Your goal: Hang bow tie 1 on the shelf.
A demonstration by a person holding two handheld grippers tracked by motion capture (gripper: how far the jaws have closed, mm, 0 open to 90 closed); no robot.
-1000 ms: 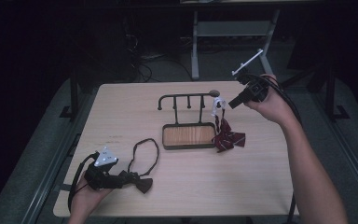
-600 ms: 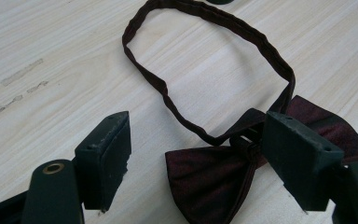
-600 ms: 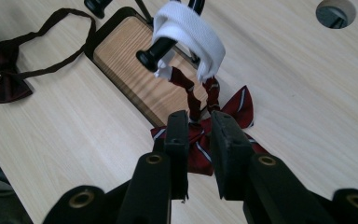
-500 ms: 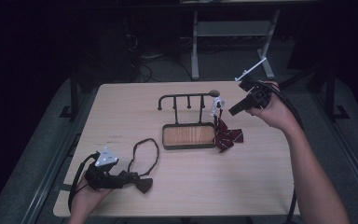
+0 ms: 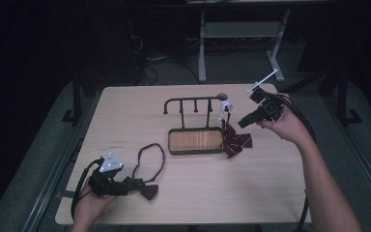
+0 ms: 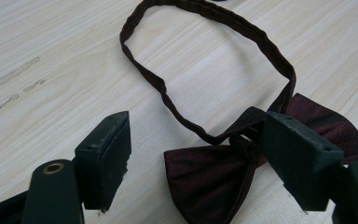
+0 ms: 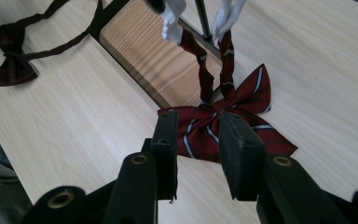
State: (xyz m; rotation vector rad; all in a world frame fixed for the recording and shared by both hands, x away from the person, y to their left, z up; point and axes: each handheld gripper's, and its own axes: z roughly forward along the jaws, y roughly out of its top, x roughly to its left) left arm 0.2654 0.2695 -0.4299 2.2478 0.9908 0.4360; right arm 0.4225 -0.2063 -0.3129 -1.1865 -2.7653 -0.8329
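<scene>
Scene: wooden bench, black rack on a wood-inlaid tray base, two bow ties.
Striped tie: red striped bow tie hangs by its neck strap from the rack's right end, white clasp up at the bar, bow sagging onto the bench just beside the tray.
Right hand-held gripper: jaws part-spread, just been opening, nothing pinched; the bow lies just beyond the pads, untouched.
Dark tie: dark bow tie flat at the near left, strap loop spread out toward the rack.
Left hand-held gripper: spread wide, straddling the dark bow, pads not pressing.
Step, judged: striped tie hung and let go; dark tie next.
Tips: back right side off straight, avoid snagging strap or clasp.
Grip: close left pads on the knot, not a wing; lift until loop clears the bench.
Risk: loop dragging or catching the tray edge.
</scene>
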